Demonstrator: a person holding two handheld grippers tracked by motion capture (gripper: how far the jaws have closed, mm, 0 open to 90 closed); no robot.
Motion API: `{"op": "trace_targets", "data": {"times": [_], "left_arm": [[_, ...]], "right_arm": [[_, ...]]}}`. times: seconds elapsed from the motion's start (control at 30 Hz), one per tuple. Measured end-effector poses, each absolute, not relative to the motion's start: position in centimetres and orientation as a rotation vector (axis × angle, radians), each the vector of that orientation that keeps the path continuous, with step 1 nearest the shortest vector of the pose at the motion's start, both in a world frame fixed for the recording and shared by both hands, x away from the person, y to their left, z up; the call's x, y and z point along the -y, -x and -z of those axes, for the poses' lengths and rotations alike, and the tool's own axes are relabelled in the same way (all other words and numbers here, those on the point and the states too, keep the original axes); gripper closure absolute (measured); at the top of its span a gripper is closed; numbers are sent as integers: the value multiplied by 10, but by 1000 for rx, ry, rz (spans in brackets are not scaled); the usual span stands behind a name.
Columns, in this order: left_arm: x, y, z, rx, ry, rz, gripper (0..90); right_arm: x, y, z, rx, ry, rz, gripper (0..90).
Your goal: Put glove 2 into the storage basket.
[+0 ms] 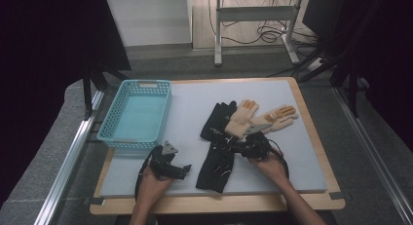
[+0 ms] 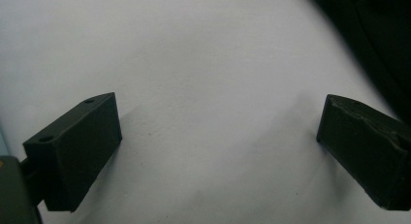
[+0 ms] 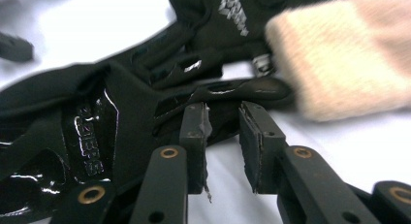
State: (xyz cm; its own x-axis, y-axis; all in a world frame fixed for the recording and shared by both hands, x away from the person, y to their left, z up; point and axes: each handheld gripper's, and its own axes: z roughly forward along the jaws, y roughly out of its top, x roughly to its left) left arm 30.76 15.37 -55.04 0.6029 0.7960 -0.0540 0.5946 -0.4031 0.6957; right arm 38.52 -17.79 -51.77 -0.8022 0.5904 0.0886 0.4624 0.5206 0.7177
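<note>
The soft black fabric work glove with glossy lettering (image 1: 215, 167) lay at the near middle of the pale grey foam table mat (image 1: 302, 157), its cuff toward the near edge and its fingers running up toward a second black glove (image 1: 217, 120) farther off. Two cream knitted gloves with orange fingertips (image 1: 241, 119) lay just right of that one, and an empty light blue perforated plastic basket (image 1: 135, 113) stood at the far left.

The right gripper (image 3: 223, 122) sat low over the near black glove, its jaws drawn narrow with a thin fold of black cloth lying between them; the gap beside the cloth was visible, so whether the pads truly pinched it could not be told. The left gripper (image 2: 218, 132) hovered with jaws wide over bare mat at the near left, holding nothing, the dark edge of the glove just off to its right.

The glove looked light, limp and thin, likely to droop and trail once lifted. The shiny rubbery print might slide under the pads, so the matte cloth of a finger or the cuff hem seemed the safer place to grip, taking a doubled fold rather than a single layer
</note>
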Motion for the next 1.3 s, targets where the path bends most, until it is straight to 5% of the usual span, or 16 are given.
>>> {"op": "trace_targets", "data": {"times": [0.33,0.9,0.97,1.03,1.13,1.3], "left_arm": [[-154,-308,550,-1091,-2144,-376,25],[-154,-308,550,-1090,-2146,-377,25],[-154,-308,550,-1087,-2151,-377,25],[-154,-308,550,-1090,-2146,-377,25],[-154,-308,550,-1090,-2146,-377,25],[-154,-308,550,-1088,-2150,-378,25]], "right_arm": [[165,-418,493,-2516,-907,-1149,650],[106,-492,515,-2460,-939,-971,500],[102,-494,519,-2475,-926,-943,516],[99,-497,523,-2487,-955,-980,680],[99,-497,524,-2477,-981,-998,811],[98,-498,521,-2489,-1001,-977,858]]}}
